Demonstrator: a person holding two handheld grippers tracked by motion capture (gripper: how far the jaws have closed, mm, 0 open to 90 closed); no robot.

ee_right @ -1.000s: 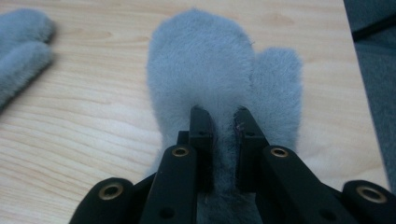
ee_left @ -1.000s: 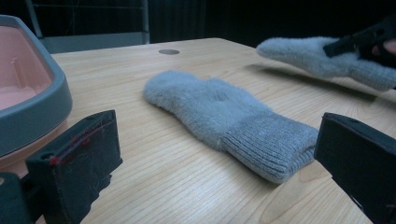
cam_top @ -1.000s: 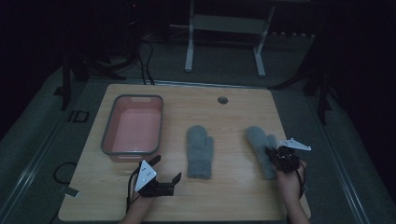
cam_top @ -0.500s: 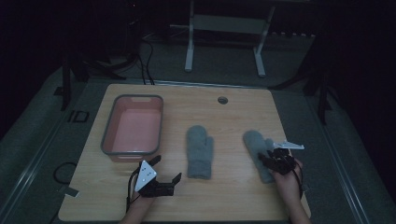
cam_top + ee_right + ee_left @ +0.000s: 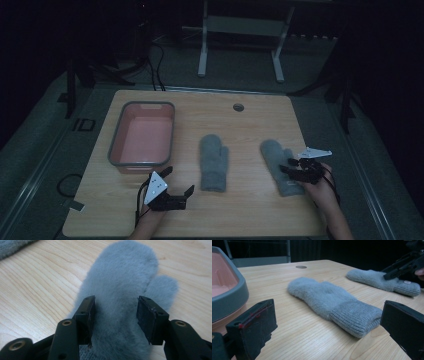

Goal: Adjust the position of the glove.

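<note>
Landmark = pink tub (image 5: 142, 140), grey rim, far-left on desk (image 5: 250, 220).

Centre mitten (image 5: 214, 161) lies flat just right of tub, cuff toward person. Second mitten (image 5: 278, 165) farther right of tub, well apart from first.

R tongs (image 5: 293, 169) over second mitten near cuff end; jaws spread, straddling mitten body, not yet pinched.

L tongs (image 5: 176, 184) on desk just in front of tub's near-right corner; jaws wide apart, nothing between, pointing toward centre mitten.
</note>
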